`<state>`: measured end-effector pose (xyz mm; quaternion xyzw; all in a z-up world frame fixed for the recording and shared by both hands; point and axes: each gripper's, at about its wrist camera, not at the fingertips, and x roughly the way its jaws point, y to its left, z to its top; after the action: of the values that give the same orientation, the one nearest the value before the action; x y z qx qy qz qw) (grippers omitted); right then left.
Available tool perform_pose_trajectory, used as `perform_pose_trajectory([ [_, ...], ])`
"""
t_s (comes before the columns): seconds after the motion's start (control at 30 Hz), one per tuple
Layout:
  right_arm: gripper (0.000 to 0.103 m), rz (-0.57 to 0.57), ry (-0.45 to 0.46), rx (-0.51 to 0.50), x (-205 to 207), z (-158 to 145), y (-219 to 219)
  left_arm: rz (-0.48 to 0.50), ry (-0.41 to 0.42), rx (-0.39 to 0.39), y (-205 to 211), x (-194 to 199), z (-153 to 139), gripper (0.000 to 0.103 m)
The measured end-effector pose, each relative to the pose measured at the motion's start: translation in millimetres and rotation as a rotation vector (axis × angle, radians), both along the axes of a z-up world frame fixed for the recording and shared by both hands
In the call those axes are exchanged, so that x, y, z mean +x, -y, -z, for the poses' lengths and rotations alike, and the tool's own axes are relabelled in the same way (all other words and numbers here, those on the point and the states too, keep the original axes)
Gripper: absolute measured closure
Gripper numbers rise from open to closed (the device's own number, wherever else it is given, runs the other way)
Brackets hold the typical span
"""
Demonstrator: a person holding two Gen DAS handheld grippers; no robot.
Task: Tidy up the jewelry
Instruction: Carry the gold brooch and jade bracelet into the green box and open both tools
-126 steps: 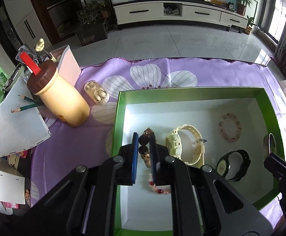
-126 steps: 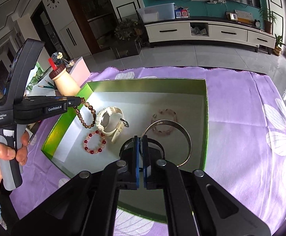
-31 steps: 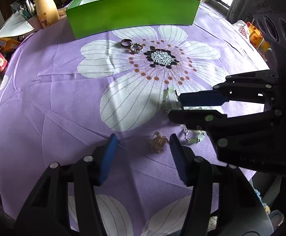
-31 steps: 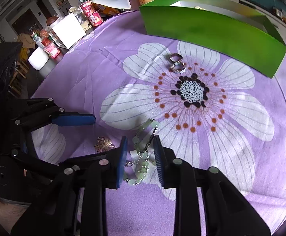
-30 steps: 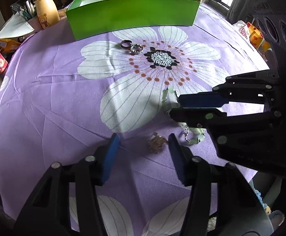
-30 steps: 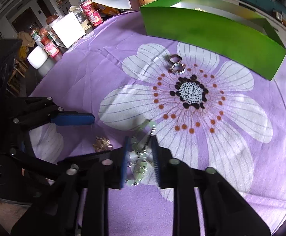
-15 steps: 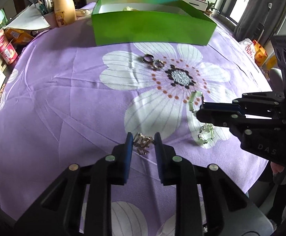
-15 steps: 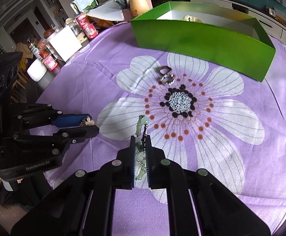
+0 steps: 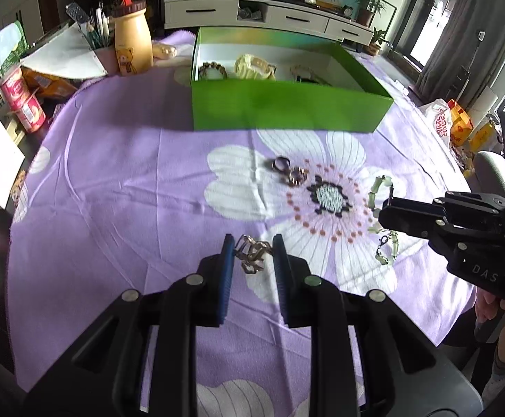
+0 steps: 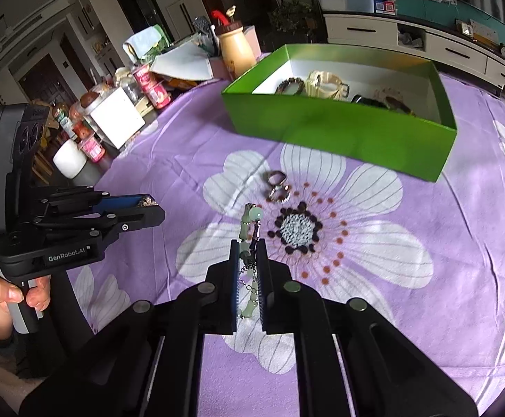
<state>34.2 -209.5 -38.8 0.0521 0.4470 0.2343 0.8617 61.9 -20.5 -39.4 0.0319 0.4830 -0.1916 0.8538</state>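
The gold chain (image 9: 252, 252), clamped in the left tongs (image 9: 251, 253), and the pale green bead bracelet (image 10: 249, 243), clamped in the right tongs (image 10: 248, 267), hang clear of the purple cloth (image 9: 120, 180) near the bench's near edge, likely bound for the green box (image 9: 287, 107) at the far side. Two rings (image 9: 289, 170) lie between.
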Motion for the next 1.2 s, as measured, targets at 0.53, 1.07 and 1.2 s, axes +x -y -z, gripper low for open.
perform_pose_trajectory([
  [0.53, 0.094, 0.082, 0.091, 0.026, 23.9, -35.5, 36.7, 0.001, 0.062, -0.052, 22.7, 63.1, -49.3, 0.081],
  [1.07, 0.094, 0.152, 0.133, 0.106, 72.2, -57.3, 65.5, -0.002, -0.033, -0.136, 63.5, 139.6, -55.5, 0.081],
  [1.2, 0.094, 0.171, 0.138, 0.113, 83.7, -61.5, 70.9, 0.002, -0.061, -0.145, 77.2, 155.8, -52.0, 0.081],
])
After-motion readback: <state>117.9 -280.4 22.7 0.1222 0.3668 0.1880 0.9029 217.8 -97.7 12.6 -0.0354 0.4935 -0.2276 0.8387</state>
